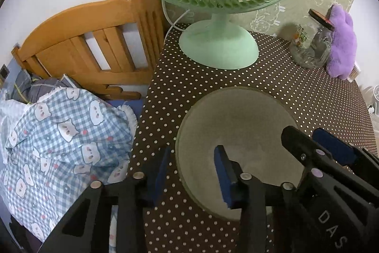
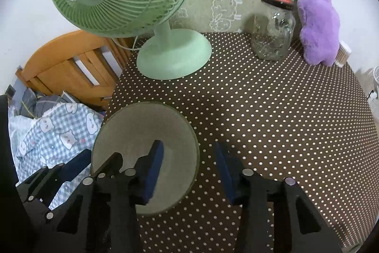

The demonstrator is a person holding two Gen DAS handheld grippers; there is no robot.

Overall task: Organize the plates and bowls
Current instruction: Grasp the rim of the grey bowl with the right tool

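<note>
One pale grey-green bowl (image 1: 236, 120) (image 2: 142, 127) sits on the brown dotted tablecloth (image 1: 189, 87) (image 2: 260, 122), near the table's left edge. My left gripper (image 1: 193, 173) straddles the bowl's left rim, with one blue pad inside the bowl and the other outside it. There is still a gap around the rim, so it reads as open. My right gripper (image 2: 189, 170) straddles the right rim the same way, one pad inside and one over the cloth, with its jaws apart. Each gripper also shows in the other's view: the right gripper (image 1: 312, 141) and the left gripper (image 2: 94, 163).
A green table fan (image 1: 218, 49) (image 2: 173, 56) stands behind the bowl. A glass jar (image 2: 272, 37) and a purple plush toy (image 2: 317, 25) are at the back right, beside paper cups (image 2: 342, 52). Left of the table are a wooden headboard (image 1: 94, 39) and checked bedding (image 1: 59, 139).
</note>
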